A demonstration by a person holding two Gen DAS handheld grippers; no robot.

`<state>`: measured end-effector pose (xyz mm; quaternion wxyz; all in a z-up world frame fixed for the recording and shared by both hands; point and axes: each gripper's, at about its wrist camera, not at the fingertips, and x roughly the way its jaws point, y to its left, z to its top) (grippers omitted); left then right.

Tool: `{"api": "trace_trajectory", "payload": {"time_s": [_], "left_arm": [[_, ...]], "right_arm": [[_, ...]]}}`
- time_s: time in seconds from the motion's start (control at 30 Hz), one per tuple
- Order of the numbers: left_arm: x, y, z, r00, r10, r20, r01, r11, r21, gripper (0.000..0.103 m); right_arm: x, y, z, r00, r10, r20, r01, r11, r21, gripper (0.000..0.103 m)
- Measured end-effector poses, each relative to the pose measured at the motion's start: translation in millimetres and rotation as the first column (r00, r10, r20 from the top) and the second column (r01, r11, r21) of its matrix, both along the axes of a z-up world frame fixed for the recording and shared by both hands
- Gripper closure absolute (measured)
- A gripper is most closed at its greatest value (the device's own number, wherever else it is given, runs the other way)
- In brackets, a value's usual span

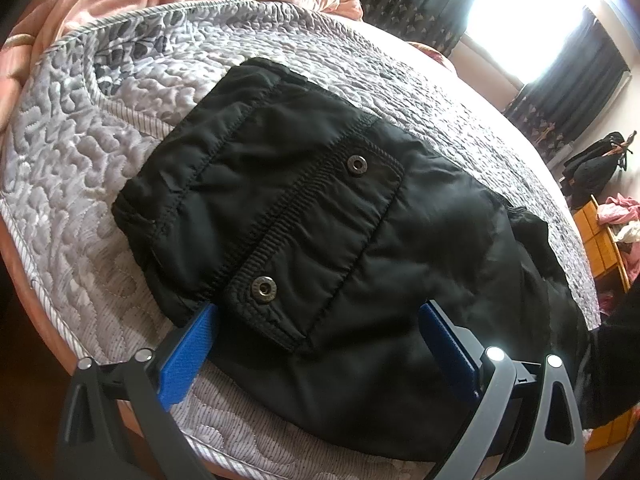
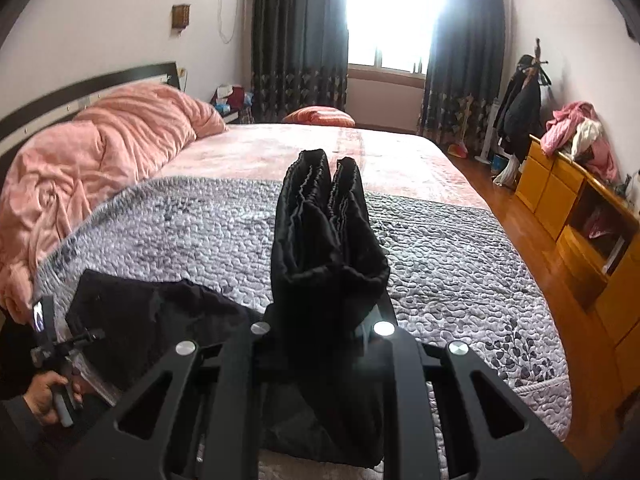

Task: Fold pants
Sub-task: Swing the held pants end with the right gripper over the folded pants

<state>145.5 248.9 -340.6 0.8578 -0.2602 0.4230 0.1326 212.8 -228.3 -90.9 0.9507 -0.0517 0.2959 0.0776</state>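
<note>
Pants point(image 1: 320, 232) lie on the quilt point(image 1: 72, 184), which covers the near part of the bed point(image 2: 400, 152). Left gripper point(image 1: 320, 320) straddles their near edge. Right gripper point(image 2: 320, 320) holds the legs raised. Blanket point(image 2: 100, 152) behind left; cabinet point(image 2: 568, 200) right.

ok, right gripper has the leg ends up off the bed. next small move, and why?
Probably carry the right gripper toward the waist end and lay the pants legs over it. The right wrist view shows both cuffs bunched and raised above the grey quilt, so the fold looks half made. The left gripper sits open around the snap pocket, seemingly only steadying it.
</note>
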Motion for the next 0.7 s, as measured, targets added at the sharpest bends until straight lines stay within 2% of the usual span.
{"api": "trace_trajectory", "payload": {"time_s": [0.5, 0.6, 0.7], "left_arm": [[-6, 2, 1, 1.000, -0.006, 0.016, 0.007, 1.000, -0.027, 0.004], [-6, 1, 1, 1.000, -0.009, 0.016, 0.009, 1.000, -0.028, 0.004], [-6, 3, 1, 1.000, -0.008, 0.019, 0.009, 0.999, -0.032, 0.004]], "right_arm": [[11, 64, -45, 0.995, 0.060, -0.077, -0.073, 0.983, -0.171, 0.087], [12, 81, -58, 0.994, 0.053, -0.092, -0.074, 0.969, -0.235, 0.087], [13, 103, -78, 0.993, 0.061, -0.103, -0.092, 0.938, -0.334, 0.087]]}}
